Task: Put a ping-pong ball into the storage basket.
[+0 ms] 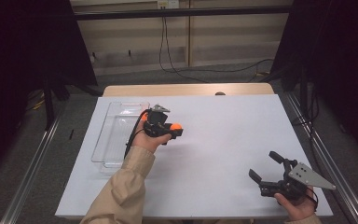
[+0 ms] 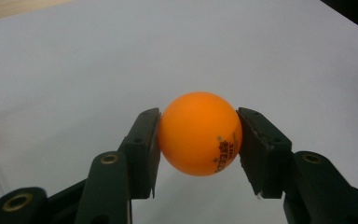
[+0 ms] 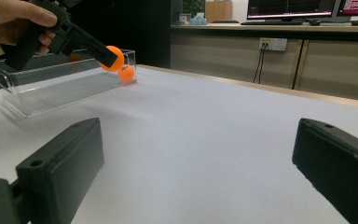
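Slippage is the main risk: the left gripper (image 2: 199, 135) has its jaws clamped on an orange ball (image 2: 199, 134), which sits between the two pad faces right at their tips, lifted clear of the counter (image 1: 223, 140). A hard, smooth, glossy sphere meets flat pads along two small patches only, so any squeeze that is off its widest line could squirt it forward out of the tips, and on the smooth white counter it would roll far. The clear plastic tray (image 1: 116, 133), long, shallow and rigid with low walls, lies just behind and beside those jaws; released from too high, the light ball would likely bounce off its hard floor and over a wall. Something orange shows at the tray's far end in the right gripper view, perhaps a second ball or a reflection; the view is too soft to tell. The right gripper (image 1: 266, 166) rests well apart, its matte black jaws wide apart and empty.
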Demonstrator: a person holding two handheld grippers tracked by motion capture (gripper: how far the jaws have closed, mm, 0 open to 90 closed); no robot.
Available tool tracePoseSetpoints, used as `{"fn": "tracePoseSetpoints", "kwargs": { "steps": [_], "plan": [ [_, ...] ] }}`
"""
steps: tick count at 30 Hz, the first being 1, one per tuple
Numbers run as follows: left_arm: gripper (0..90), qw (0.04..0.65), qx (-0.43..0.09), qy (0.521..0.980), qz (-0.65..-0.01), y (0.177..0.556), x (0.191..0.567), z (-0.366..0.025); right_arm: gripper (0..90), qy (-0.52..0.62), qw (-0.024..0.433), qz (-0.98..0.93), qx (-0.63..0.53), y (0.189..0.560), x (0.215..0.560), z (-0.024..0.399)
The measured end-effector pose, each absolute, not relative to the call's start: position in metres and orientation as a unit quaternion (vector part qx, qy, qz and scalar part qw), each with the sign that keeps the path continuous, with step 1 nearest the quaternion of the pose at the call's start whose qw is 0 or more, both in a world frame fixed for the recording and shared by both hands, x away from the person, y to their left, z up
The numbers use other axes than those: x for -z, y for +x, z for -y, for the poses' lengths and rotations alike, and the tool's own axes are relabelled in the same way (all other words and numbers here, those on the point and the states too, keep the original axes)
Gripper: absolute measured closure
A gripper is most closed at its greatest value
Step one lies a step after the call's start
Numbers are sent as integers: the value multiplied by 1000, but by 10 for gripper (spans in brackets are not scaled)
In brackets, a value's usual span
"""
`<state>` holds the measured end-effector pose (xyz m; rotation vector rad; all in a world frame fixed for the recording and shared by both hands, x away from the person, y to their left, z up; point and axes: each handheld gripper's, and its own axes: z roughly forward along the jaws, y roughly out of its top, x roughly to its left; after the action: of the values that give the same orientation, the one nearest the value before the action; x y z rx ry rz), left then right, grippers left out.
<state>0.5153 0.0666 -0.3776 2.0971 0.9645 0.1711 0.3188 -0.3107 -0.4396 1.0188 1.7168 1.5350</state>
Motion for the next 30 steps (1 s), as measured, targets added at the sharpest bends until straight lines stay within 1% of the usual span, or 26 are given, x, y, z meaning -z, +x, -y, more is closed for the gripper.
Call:
{"fn": "tracePoseSetpoints", "kwargs": {
  "steps": [2,6,7,13,26,28,30],
  "plan": [
    [512,410,-63,824,-386,516,378,-67,14,385,306,-649,-580,319,440,311],
    [512,400,-68,830,-383,516,376,-70,14,382,307,-651,-579,319,440,311],
    [512,406,-66,824,-390,515,376,-70,14,383,306,-651,-579,319,440,311],
    [512,400,-64,830,-384,516,374,-74,14,384,305,-650,-580,319,440,311],
    [512,402,-66,824,-392,516,373,-77,14,385,305,-649,-581,319,440,311],
    [512,398,-60,831,-385,516,372,-79,14,385,305,-649,-581,319,440,311],
    [512,402,-62,825,-392,515,372,-79,14,386,305,-649,-581,319,440,310]
  ]
}}
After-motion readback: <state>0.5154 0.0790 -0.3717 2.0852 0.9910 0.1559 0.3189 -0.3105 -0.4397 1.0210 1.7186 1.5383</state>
